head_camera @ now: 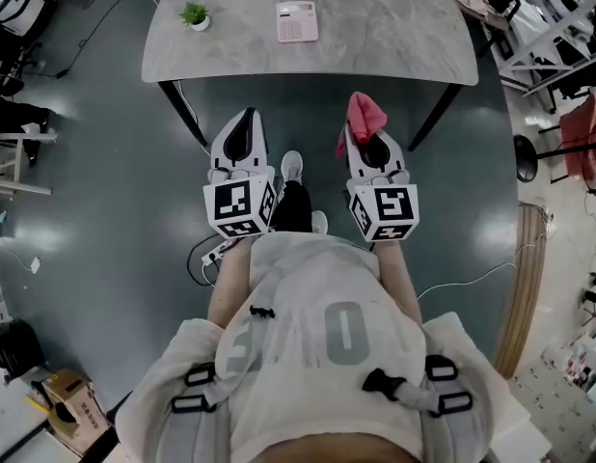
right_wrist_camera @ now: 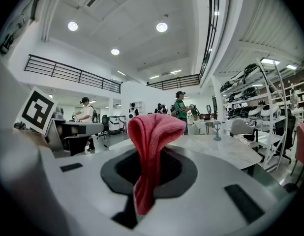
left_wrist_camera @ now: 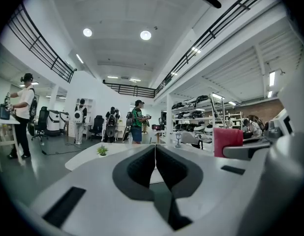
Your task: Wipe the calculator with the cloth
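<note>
Counter [head_camera: 375, 37] is ahead of both claws, and its near edge is still forward of the tips. I'm standing back from it, so nothing is in reach yet.

Left claw [left_wrist_camera: 155, 154]: jaws together, nothing between them. It points level at the counter.

Right claw [head_camera: 365, 135]: clamped on the cloth [right_wrist_camera: 151, 132]. A pink fold stands up above the jaws and a tail hangs below.

Calculator [head_camera: 297, 21] lies flat on the counter, well apart from both claws. It's forward and to the left of the right claw, forward and to the right of the left claw, roughly between their two lines. Neither is clearly nearer. It looks nearly square. My read is that the long axis runs away from me, about in line with where the claws point.

Next move as I see it: right claw goes forward and left, then wipes along that axis. The left claw could pin an edge.

Small plant [head_camera: 195, 15] is ahead and left of the left claw, clear of the path.
</note>
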